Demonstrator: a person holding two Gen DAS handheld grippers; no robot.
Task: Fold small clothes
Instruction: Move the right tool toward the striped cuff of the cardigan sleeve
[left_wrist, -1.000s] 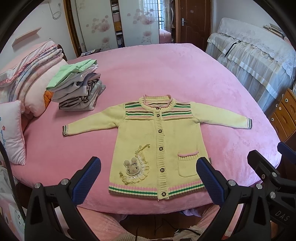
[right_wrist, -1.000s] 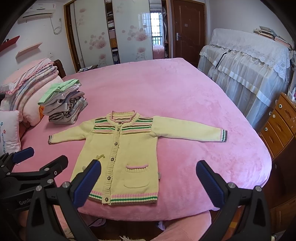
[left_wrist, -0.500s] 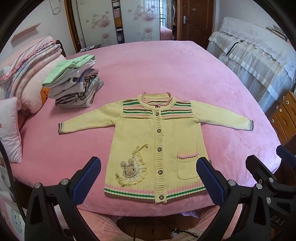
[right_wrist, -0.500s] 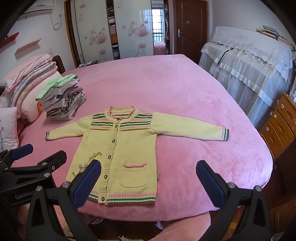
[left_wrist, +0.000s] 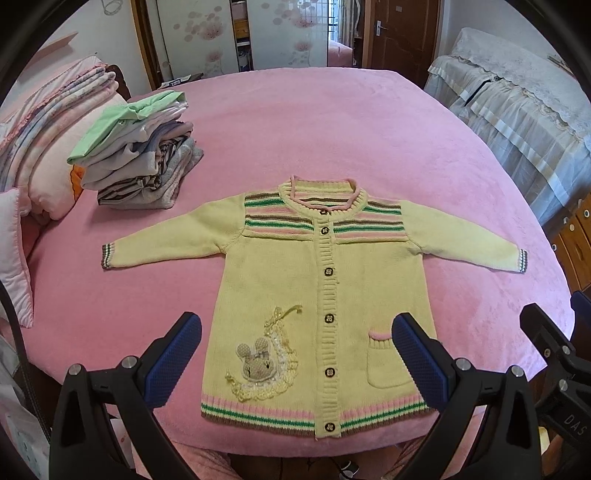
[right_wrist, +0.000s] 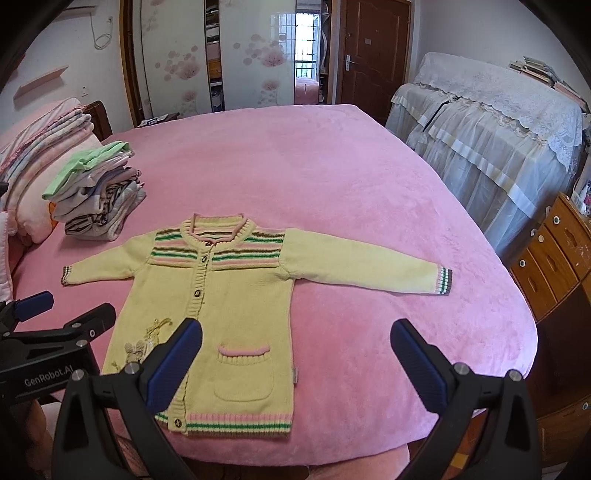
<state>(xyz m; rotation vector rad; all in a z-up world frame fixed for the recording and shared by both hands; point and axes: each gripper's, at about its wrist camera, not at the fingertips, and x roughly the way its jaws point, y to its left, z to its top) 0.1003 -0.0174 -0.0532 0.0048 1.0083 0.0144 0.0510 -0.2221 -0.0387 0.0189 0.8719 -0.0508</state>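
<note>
A small yellow knitted cardigan (left_wrist: 325, 273) (right_wrist: 236, 295) with pink, green and brown stripes lies flat and buttoned on the pink bed, both sleeves spread out sideways. A bunny patch (left_wrist: 258, 363) sits on its lower left front, a pocket (right_wrist: 243, 373) on the other side. My left gripper (left_wrist: 295, 350) hovers open above the hem, holding nothing. My right gripper (right_wrist: 295, 358) is open too, over the cardigan's right hem side. The left gripper's body (right_wrist: 55, 350) shows at the left of the right wrist view.
A stack of folded clothes (left_wrist: 136, 155) (right_wrist: 96, 195) with a green piece on top stands at the left of the bed (left_wrist: 332, 122). Pillows and folded blankets (left_wrist: 40, 147) lie beyond it. A wooden drawer unit (right_wrist: 554, 258) and a lace-covered piece of furniture (right_wrist: 498, 129) stand at the right.
Both grippers have moved forward and lower toward the cardigan, which now looks larger in both views. The cardigan itself has not moved. Both stay open.
</note>
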